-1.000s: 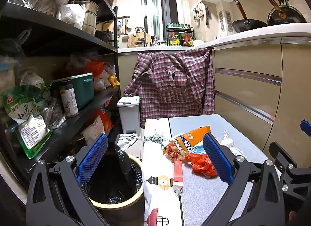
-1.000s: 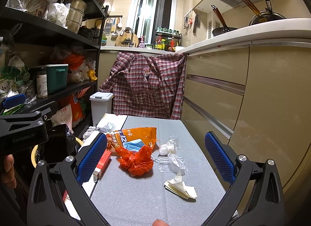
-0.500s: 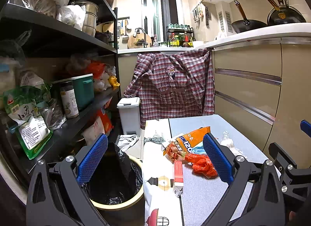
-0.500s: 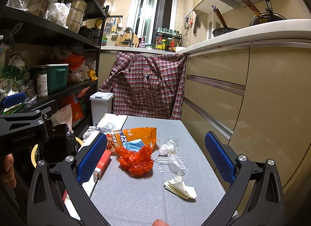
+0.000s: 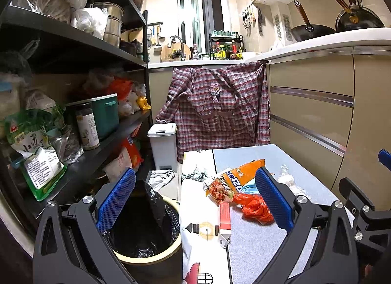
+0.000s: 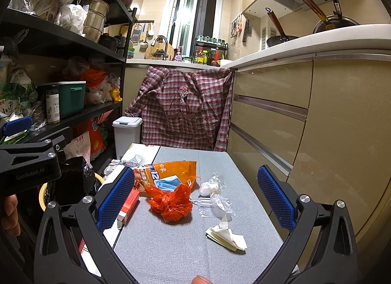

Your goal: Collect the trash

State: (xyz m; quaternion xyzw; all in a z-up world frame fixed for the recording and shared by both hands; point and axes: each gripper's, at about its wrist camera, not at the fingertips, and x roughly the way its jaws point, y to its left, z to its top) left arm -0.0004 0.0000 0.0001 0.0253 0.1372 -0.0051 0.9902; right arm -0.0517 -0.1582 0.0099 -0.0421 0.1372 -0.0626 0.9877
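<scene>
Trash heaped mid-bench [image 6: 176,254]: orange plastic bag [image 6: 171,202], snack packet [image 6: 168,169], blue mask [image 6: 168,184], clear wrap [image 6: 221,204], folded paper [image 6: 228,235]. Black-lined bin [image 5: 144,230] left of bench. Right gripper [image 6: 194,200] fingers apart, empty; left gripper [image 5: 194,205] likewise.

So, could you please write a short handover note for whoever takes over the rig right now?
Left hand-held gripper: open, empty, held over the gap between the bin and the table.
Right hand-held gripper: open, empty, above the table.
Trash bin, lined with a black bag, stands on the floor left of the grey table.
On the table: orange snack packet, blue face mask, orange plastic bag, red box, clear plastic wrappers, folded paper scraps.
Done: nothing visibly collected.
Left: pick up every piece and drop it in the bin.
</scene>
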